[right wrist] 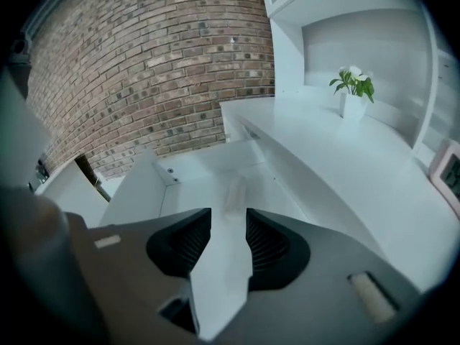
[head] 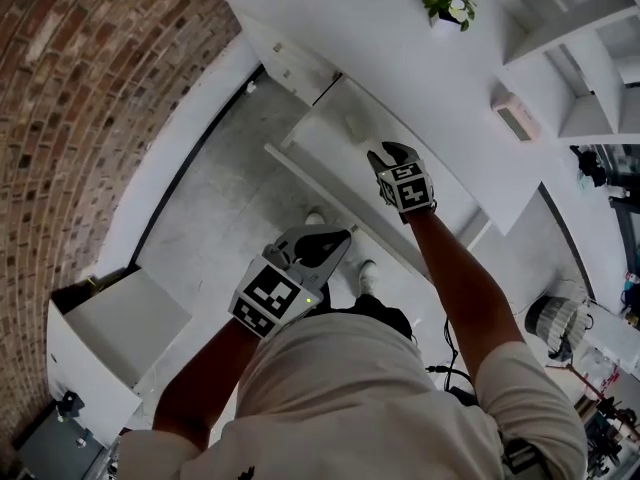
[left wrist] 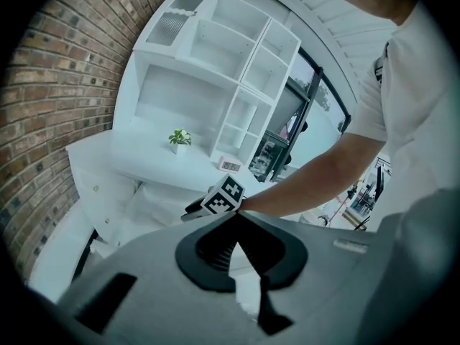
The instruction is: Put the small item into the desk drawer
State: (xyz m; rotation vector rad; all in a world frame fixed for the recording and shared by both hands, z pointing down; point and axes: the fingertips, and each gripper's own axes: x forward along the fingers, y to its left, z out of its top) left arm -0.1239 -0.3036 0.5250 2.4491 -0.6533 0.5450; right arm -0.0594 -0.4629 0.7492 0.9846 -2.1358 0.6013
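Observation:
The white desk drawer [head: 300, 160] stands pulled out under the desk top. A small pale item [right wrist: 234, 191] lies flat on the drawer's floor; in the head view it shows faintly as a small item [head: 356, 124]. My right gripper [head: 392, 153] hangs over the drawer, just short of the item. In the right gripper view the right gripper [right wrist: 228, 218] is open, with nothing between its pads. My left gripper [head: 343, 235] is held near the drawer's front edge. In the left gripper view its fingertips meet, so the left gripper [left wrist: 233, 221] is shut and empty.
A potted plant [head: 450, 6] and a small clock [head: 517, 120] stand on the desk top [head: 380, 38]. White shelves rise behind. A brick wall [head: 90, 88] runs along the left. An open white box [head: 110, 328] sits on the floor at lower left.

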